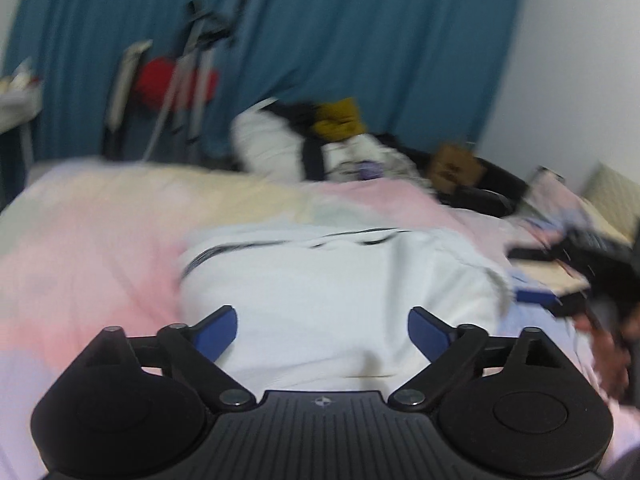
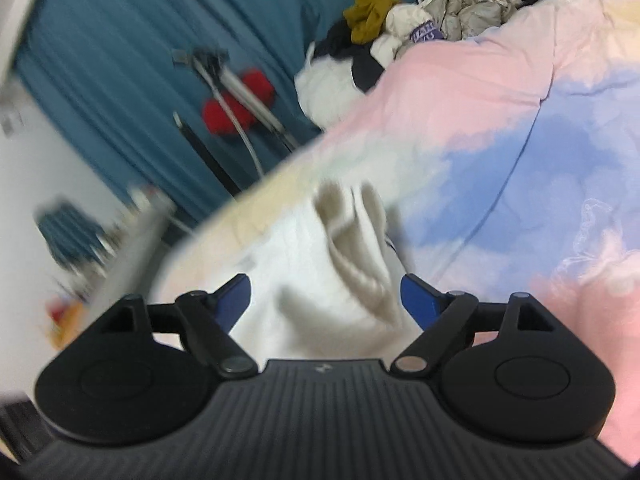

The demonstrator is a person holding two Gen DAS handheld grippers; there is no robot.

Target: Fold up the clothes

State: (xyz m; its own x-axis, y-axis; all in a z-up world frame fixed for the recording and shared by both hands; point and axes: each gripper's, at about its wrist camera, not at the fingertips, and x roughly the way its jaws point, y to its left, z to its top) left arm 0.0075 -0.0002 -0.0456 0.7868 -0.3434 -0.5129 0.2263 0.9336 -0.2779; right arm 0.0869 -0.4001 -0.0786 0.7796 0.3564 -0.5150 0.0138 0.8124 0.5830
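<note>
Teal curtain fills the upper part of both views, above a bed covered by a pastel pink, blue and cream bedspread.

White garment lies on the bedspread at centre frame in the left wrist view. Its long axis runs roughly left to right across the frame, and a thin dark line follows its far edge. In the right wrist view the same garment sits at lower centre, bunched into folds, with a beige part rising toward the upper middle.

Clothes pile sits at the far end of the bed, upper right in the right wrist view. A purple patch in it bears pale lettering, too blurred to read. No other writing is legible.

Left gripper hovers low over the near end of the garment, blue fingertips spread wide, nothing between them. Right gripper is likewise spread wide; the bunched cloth lies between the fingers, and whether they touch it cannot be told. The right wrist view is tilted.

Tripod with a red object stands against the curtain.
</note>
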